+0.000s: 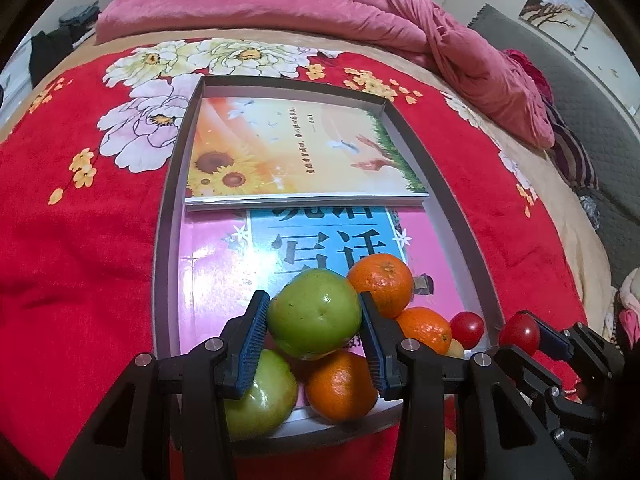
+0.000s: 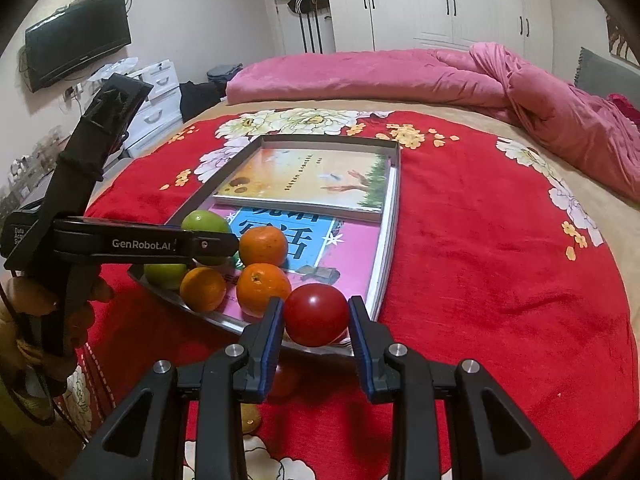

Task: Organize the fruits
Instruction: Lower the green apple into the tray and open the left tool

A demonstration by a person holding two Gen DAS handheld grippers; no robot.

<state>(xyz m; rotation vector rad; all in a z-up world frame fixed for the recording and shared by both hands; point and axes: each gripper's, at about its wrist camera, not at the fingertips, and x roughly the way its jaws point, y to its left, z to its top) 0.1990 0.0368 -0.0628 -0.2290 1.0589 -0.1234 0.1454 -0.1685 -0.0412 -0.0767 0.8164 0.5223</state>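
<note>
left gripper [image 1: 315,322] clamps a green apple [image 1: 314,314]; right gripper [image 2: 316,322] a tomato [image 2: 316,315].

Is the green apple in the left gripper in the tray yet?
Not yet: the green apple is clamped above the pile, over the tray.

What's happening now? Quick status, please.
Left gripper clamps green apple. Right gripper clamps tomato. Oranges piled in tray. Nothing blocking.

The pink book's [image 1: 208,264] title is half covered by the sunflower book [image 1: 296,152].
</note>
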